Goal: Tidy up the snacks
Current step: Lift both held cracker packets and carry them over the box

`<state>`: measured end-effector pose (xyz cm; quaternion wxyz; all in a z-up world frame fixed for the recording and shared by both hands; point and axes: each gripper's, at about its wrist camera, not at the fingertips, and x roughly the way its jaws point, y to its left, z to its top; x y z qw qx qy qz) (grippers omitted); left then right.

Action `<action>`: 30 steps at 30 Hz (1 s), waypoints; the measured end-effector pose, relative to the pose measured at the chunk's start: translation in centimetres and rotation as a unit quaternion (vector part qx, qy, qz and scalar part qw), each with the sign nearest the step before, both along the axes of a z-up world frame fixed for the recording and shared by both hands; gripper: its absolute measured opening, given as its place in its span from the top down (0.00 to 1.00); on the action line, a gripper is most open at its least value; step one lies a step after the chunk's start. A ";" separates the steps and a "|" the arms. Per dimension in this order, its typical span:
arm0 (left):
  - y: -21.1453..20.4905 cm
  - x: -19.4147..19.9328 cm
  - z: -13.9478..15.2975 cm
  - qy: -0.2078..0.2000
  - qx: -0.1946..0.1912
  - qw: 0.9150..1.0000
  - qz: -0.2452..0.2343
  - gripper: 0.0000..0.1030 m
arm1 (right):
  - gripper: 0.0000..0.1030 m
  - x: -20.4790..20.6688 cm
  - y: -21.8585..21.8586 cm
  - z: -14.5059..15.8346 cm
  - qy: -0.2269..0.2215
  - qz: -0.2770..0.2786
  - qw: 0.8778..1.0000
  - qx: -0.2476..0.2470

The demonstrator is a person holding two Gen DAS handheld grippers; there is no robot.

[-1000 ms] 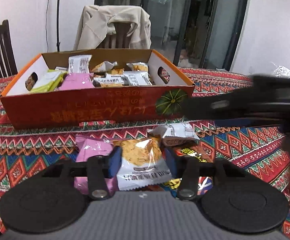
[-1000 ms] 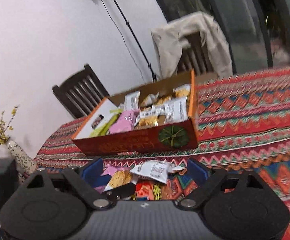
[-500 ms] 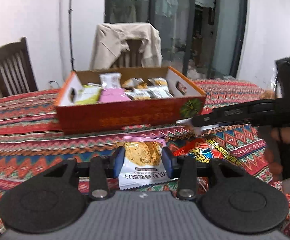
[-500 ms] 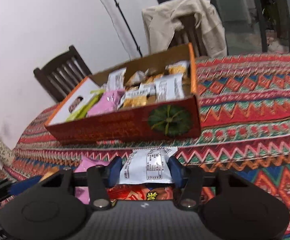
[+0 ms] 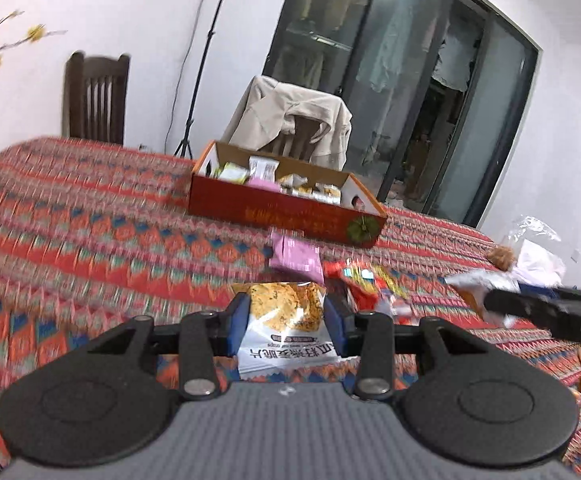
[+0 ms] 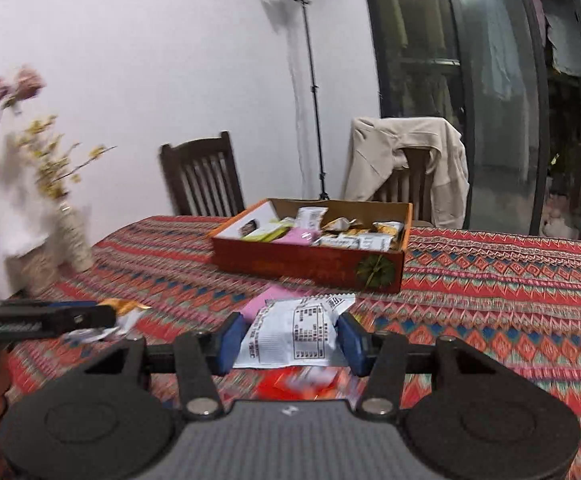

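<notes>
My left gripper (image 5: 285, 322) is shut on a clear-and-white packet of golden crisps (image 5: 284, 326), held above the patterned tablecloth. My right gripper (image 6: 292, 338) is shut on a white snack packet with black print (image 6: 292, 334). The red cardboard box (image 5: 290, 210) with several snack packets inside stands farther back on the table; it also shows in the right wrist view (image 6: 310, 258). A pink packet (image 5: 294, 256) and a red packet (image 5: 360, 280) lie on the cloth in front of the box. The right gripper shows at the right edge of the left wrist view (image 5: 470, 290), the left gripper at the left edge of the right wrist view (image 6: 110, 318).
A vase with yellow flowers (image 6: 72, 236) stands at the table's left. Two wooden chairs stand behind the table, one with a beige jacket (image 6: 406, 156) over it. A light stand (image 6: 310, 80) is against the wall. Clear plastic bags (image 5: 534, 248) lie at the right.
Both grippers have lifted up and pulled back from the box, each still holding its packet. The box now looks smaller and farther away in both views.
</notes>
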<state>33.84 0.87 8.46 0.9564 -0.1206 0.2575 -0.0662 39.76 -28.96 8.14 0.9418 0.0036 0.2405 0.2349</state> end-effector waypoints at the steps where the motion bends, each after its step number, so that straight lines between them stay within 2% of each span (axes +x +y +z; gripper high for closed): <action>1: 0.0 -1.0 -0.1 0.003 0.000 1.000 0.001 0.60 | 0.50 -1.3 -0.1 -0.1 0.003 0.005 1.000 -0.003; 4: 0.1 -2.7 -0.2 0.006 0.007 1.000 0.006 0.60 | 0.50 -4.7 -0.3 -0.2 0.006 0.008 1.000 -0.014; 8: 0.1 -3.7 0.3 -0.001 0.004 1.000 0.011 0.60 | 0.50 -7.1 -1.0 0.0 0.006 0.004 1.000 0.001; 14: -0.6 -3.5 1.2 -0.023 0.027 0.999 0.003 0.60 | 0.50 -7.3 -1.4 0.0 0.004 0.000 1.000 0.017; 18: -0.6 -0.7 2.6 -0.027 0.019 0.999 -0.016 0.60 | 0.50 -5.9 -1.1 0.1 0.003 0.004 1.000 0.017; 20: -0.7 1.6 3.8 -0.041 0.013 0.999 -0.034 0.60 | 0.50 -4.3 -0.9 0.8 -0.005 0.008 1.000 0.012; 24: -1.8 8.2 6.9 -0.071 0.034 0.995 -0.053 0.60 | 0.50 1.3 -0.7 2.8 -0.022 0.016 1.000 0.010; 26: -2.4 12.0 8.0 -0.073 0.040 0.995 -0.051 0.60 | 0.50 5.1 -0.3 4.1 -0.031 0.016 0.999 0.012; 30: -3.2 19.5 9.1 -0.067 0.036 0.996 -0.053 0.60 | 0.50 13.9 0.9 5.5 -0.019 0.020 0.999 0.030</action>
